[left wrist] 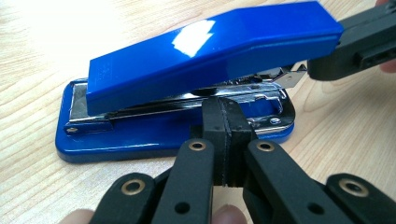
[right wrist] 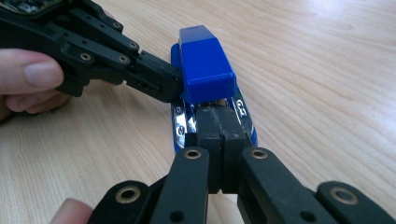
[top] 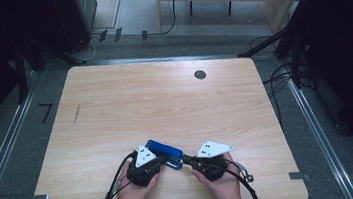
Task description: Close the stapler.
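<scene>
At the table's near edge, 2 closed grippers work a blue stapler [top: 165,154].
Left gripper [left wrist: 223,122] probes its side, right gripper [right wrist: 218,125] its front; next, likely prying the raised lid higher.

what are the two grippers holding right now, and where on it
Nothing is gripped. Both jaw pairs are shut on themselves: the left gripper pokes in at the side of the blue stapler, the right gripper at its front end, under the raised top.
</scene>
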